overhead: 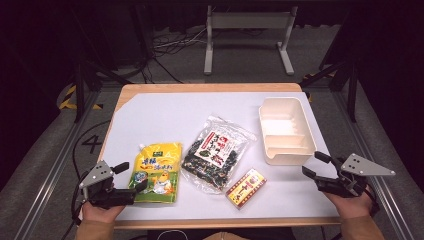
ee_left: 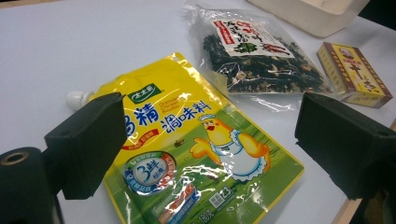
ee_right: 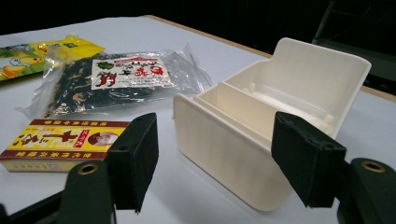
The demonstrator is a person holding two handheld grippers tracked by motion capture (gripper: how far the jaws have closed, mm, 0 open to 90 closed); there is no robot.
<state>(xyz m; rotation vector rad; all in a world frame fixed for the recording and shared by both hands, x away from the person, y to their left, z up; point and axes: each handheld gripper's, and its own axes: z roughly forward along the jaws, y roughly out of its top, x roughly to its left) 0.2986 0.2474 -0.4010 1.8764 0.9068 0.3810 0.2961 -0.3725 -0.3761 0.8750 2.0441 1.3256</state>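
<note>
Resting at the near left corner of the table (overhead: 150,100), the left gripper (overhead: 131,176) has its jaws spread wide and grips nothing; one jaw tip sits over the lower left edge of the yellow pouch (overhead: 157,172), the other just off its side. From the left gripper view the pouch (ee_left: 196,158) lies flat between the two black jaws, its white spout (ee_left: 77,99) pointing away to the left, a cartoon chicken printed on its front. Whether a jaw touches the foil I cannot tell

Beyond the pouch lies the clear bag (overhead: 215,152) of dark dried bits with a red-and-white label, its left edge just beside the pouch. Near the bag's lower right corner sits the small box (overhead: 246,187), yellow and red, lying flat and tilted

At the near right corner the right gripper (overhead: 311,165) is also released, jaws apart and holding nothing, just beside the near end of the cream bin (overhead: 286,130). In the right gripper view the bin (ee_right: 224,149) stands upright between the jaws, close in front of them, with a divider wall across its inside. The box (ee_right: 60,140) shows to the left of the left jaw, the bag (ee_right: 116,79) behind it, and a strip of the pouch (ee_right: 42,53) at the far left

Both hands (overhead: 102,210) hold the grippers from the table's front edge
</note>
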